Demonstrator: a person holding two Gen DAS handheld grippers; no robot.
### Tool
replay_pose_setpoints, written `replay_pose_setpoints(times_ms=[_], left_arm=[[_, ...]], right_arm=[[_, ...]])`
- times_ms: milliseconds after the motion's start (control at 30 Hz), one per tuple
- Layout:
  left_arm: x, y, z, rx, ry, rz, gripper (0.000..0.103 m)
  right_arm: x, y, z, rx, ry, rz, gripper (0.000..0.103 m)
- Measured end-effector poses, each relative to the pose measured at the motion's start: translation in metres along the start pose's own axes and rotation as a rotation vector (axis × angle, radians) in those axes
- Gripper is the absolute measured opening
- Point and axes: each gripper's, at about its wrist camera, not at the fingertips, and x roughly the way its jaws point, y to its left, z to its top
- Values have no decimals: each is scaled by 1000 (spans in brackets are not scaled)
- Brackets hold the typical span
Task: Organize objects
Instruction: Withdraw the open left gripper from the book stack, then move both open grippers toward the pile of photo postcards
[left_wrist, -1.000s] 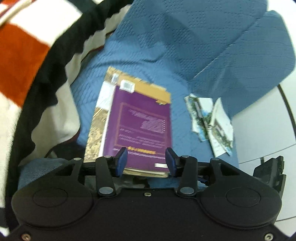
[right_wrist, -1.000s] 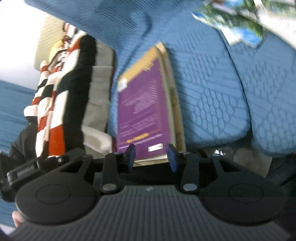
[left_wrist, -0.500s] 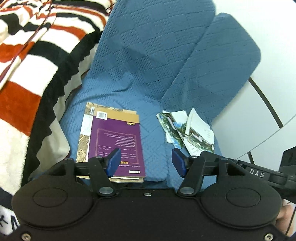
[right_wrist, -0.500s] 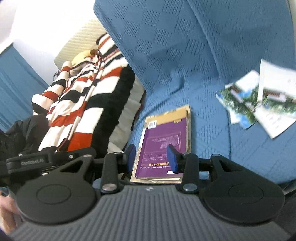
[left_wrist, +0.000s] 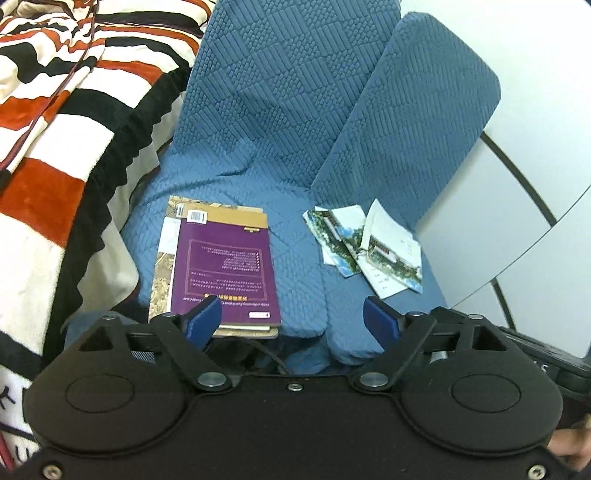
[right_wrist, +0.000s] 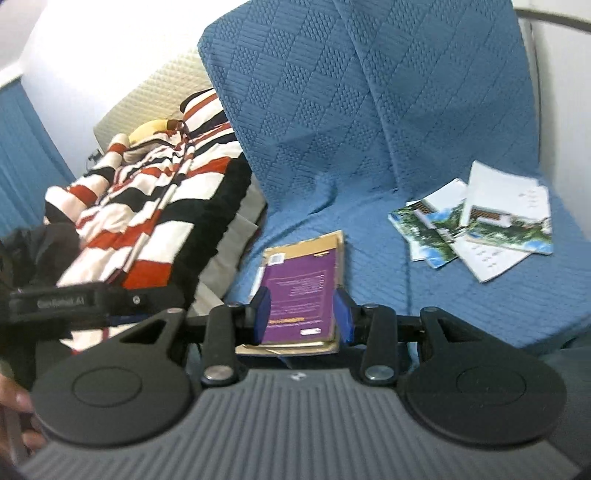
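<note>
Purple-covered book (left_wrist: 226, 271) atop a tan stack, lying flat on the blue quilted seat cover (left_wrist: 295, 236), at 10 o'clock from the left gripper (left_wrist: 291, 321). Left jaws opening, wide apart, nothing between. Right gripper (right_wrist: 303, 314) partly apart over the same book, empty, pads clear of it. Scenic leaflets (left_wrist: 364, 245) fanned at 1 o'clock, well apart from the stack. Striped blanket (right_wrist: 147, 210) at 9 o'clock. Seen only from the right wrist: cream headboard (right_wrist: 147, 99) and blue curtain (right_wrist: 26, 155) beyond.
</note>
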Motion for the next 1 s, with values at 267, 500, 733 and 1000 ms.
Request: replay_pose_setpoints(times_ms=[267,500,733,1000], left_arm=[[-1,-2,-14,-1,-4,12,100],[2,-8,-13,-7,-8,18,100],[7,-22,-11,13,-6,6,100],[20,-44,-17,39,11,-9,100]], right_arm=[[-5,-6,-9,0,3,-32,82],[-6,-14,-11,-2,-1,-60,88],[-14,-25,-12,9,-9,-78,88],[-27,-44,-14,34,-38,-116,88]])
